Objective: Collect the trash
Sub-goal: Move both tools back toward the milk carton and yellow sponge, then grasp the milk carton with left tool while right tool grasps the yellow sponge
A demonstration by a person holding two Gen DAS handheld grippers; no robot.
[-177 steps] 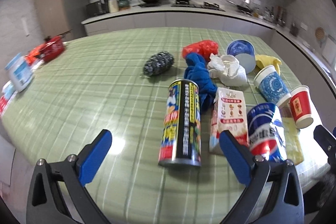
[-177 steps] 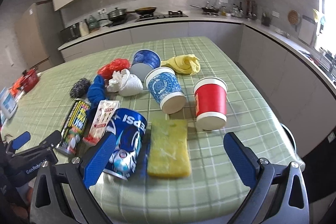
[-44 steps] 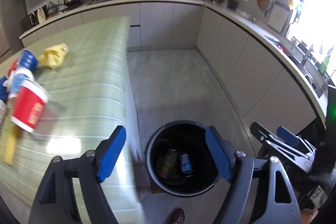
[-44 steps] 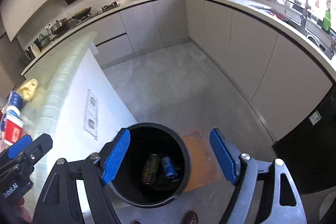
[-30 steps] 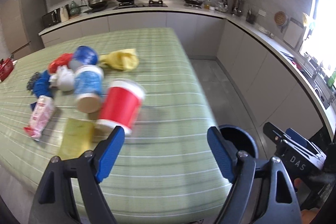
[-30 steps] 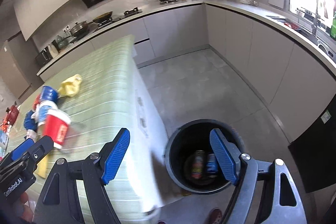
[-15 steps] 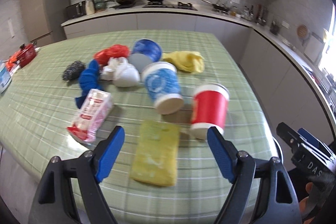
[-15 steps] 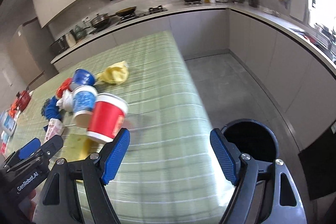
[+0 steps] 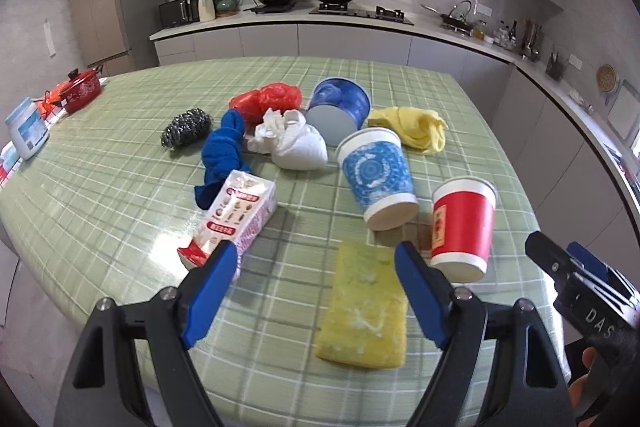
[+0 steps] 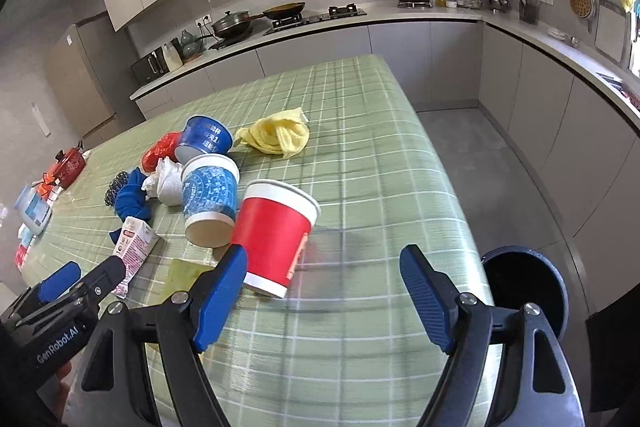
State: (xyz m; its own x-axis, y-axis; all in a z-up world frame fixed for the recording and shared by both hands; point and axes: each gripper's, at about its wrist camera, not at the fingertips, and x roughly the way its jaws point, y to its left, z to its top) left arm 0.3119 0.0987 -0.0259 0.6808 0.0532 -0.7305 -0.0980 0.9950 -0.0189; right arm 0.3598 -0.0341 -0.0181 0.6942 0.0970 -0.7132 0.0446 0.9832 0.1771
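My left gripper (image 9: 316, 291) is open and empty over the table's near edge, above a yellow sponge (image 9: 364, 307). A milk carton (image 9: 234, 219) lies just left of it, a red paper cup (image 9: 462, 223) to the right, upside down. Behind stand a blue patterned cup (image 9: 376, 175), a blue bowl tub (image 9: 340, 107), white crumpled paper (image 9: 296, 143), a red plastic bag (image 9: 266, 99), a blue cloth (image 9: 222, 151), a steel scrubber (image 9: 186, 127) and a yellow cloth (image 9: 418, 127). My right gripper (image 10: 324, 291) is open and empty, by the red cup (image 10: 276, 231). The black bin (image 10: 524, 287) stands on the floor to the right.
The green checked table (image 9: 120, 187) holds a red pot (image 9: 82, 89) and a white jar (image 9: 28, 133) at its far left. Kitchen counters (image 10: 560, 59) run along the back and right walls, with grey floor (image 10: 500, 167) between them and the table.
Both grippers have swung from over the bin back to the table. The tall can and the Pepsi can seen on the table at first are off it and lie in the bin.
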